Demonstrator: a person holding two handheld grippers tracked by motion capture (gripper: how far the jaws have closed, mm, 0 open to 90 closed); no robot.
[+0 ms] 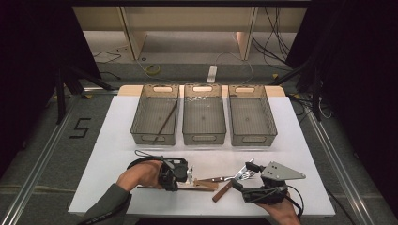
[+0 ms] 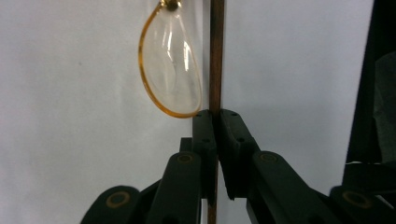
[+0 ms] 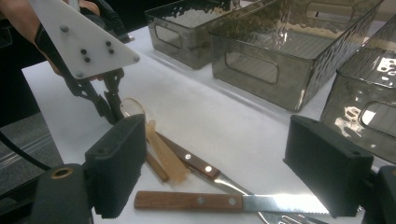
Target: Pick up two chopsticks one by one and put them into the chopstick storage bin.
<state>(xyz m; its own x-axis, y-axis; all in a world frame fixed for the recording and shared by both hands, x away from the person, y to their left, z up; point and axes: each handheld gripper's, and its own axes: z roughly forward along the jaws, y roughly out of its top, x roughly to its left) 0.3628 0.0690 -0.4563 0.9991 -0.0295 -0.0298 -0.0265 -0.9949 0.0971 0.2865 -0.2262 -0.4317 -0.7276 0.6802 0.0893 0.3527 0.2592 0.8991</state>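
- The left hand-held gripper [image 1: 187,174] has its jaws pinched together on a thin brown stick [image 2: 216,56], which in its own view runs straight out between the pads and on past them, so the stick's long axis lies in line with the jaws.
- Just left of the stick in that view, beyond the jaw tips, lies a clear amber-rimmed spoon bowl [image 2: 170,65]; whether it touches the stick I cannot tell.
- The right hand-held gripper [image 1: 244,180] stands wide, holding nothing. Between its spread pads, in its own view, lies a serrated knife [image 3: 224,201] with a wooden handle, set crosswise to the jaws (handle toward the left pad, blade toward the right).
- Just beyond that knife a second, dark-handled knife [image 3: 191,161] lies at a slant, and past it a pale amber handle [image 3: 166,156] reaches away toward the left gripper.
- Far ahead of both grippers, across the desk [image 1: 300,140], stand three bins [image 1: 203,133] in a row; the one ahead of the left gripper already holds a brown stick [image 1: 166,119].
- My reading: the pinched stick belongs with that one, and the left hand is the nearer to that bin.
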